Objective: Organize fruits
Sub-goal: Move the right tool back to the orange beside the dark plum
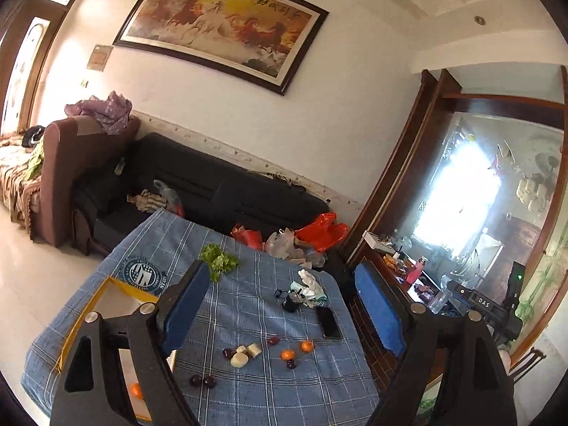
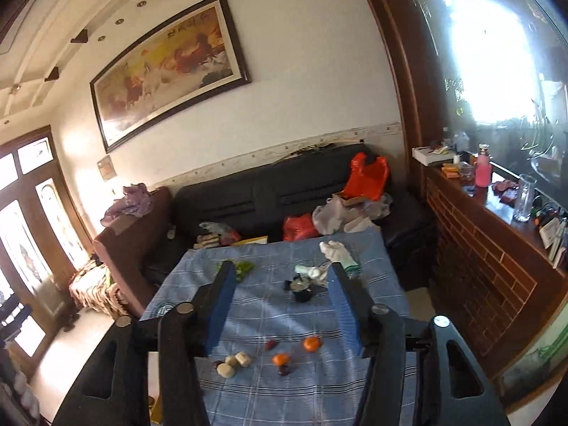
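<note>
Both grippers, left gripper point(image 1: 280, 305) and right gripper point(image 2: 282, 305), spread wide and empty, high above the table point(image 1: 248, 390). Below the right fingertips: two oranges point(image 2: 280, 359), dark plums point(image 2: 271, 344), pale pieces point(image 2: 234, 362); another orange point(image 1: 135, 390) already in the yellow-edged box point(image 1: 106, 284) under the left finger. Better to drop straight down, straddle one orange, close gently, clear of the phone point(image 1: 328, 321) farther out.

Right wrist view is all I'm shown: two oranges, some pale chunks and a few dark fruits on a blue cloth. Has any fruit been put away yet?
Observer: Yes. The left wrist view shows a yellow-edged box at the left side of the blue cloth, with one orange inside it.
Operator: Any fruit on the cloth that I'm missing?
Observer: Two dark round fruits lie side by side, close to the box.
Operator: Anything else hidden from me?
Observer: A black phone lies flat near the cloth's right edge.
</note>
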The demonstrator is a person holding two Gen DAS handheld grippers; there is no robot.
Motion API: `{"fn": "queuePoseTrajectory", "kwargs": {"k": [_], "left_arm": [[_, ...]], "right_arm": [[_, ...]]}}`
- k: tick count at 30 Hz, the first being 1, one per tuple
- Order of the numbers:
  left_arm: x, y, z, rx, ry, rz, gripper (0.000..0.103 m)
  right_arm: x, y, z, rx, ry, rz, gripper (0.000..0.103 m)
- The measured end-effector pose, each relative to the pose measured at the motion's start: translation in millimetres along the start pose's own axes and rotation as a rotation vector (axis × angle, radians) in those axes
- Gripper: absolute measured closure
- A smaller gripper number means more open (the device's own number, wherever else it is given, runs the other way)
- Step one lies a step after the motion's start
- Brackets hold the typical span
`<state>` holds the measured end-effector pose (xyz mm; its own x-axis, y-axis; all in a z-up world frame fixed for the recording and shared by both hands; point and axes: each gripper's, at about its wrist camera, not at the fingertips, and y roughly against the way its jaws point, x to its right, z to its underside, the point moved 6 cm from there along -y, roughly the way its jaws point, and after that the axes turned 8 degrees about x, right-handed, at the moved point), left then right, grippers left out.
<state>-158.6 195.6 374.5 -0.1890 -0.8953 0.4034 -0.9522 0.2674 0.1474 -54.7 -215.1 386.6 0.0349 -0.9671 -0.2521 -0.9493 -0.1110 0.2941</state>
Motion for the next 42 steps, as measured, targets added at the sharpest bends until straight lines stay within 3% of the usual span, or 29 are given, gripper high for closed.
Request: {"fn": "queuePoseTrajectory", "kwargs": {"k": [2,9,12,16,21,23,28,33,42], "left_arm": [[-2,-2,12,-0.011,-0.020,0.008,0.018],[-36,-40,78,-0.158,-0.009,-0.030,0.018],[-67,-57,108,-0.192,-0.012,-0.097,0.018],[-116,-88,157,-0.288,0.006,-0.199,0.018],[-143,-118,201,-0.328,0.067,-0.266,0.025],[-147,-130,216,-0.331,0.072,-0.310,0.025],[-139,-164,244,-0.391,0.032,-0.365,0.025],[-130,-182,246,-0.379,0.001,-0.359,0.026],[-129,-186,252,-0.440,0.014,-0.302,0.026]], "right_arm": [[2,-3,11,-0.012,0.020,0.001,0.039],[-10,-63,124,-0.167,0.055,-0.061,0.039],[-13,-87,172,-0.207,0.063,-0.088,0.039],[-13,-129,235,-0.327,-0.012,-0.141,0.039],[-18,-181,292,-0.436,-0.046,-0.153,0.039],[-26,-197,298,-0.431,-0.046,-0.171,0.039],[-38,-230,305,-0.311,-0.027,-0.152,0.039],[-22,-228,313,-0.210,-0.006,-0.056,0.039],[10,-227,323,-0.211,-0.023,0.048,0.039]]}}
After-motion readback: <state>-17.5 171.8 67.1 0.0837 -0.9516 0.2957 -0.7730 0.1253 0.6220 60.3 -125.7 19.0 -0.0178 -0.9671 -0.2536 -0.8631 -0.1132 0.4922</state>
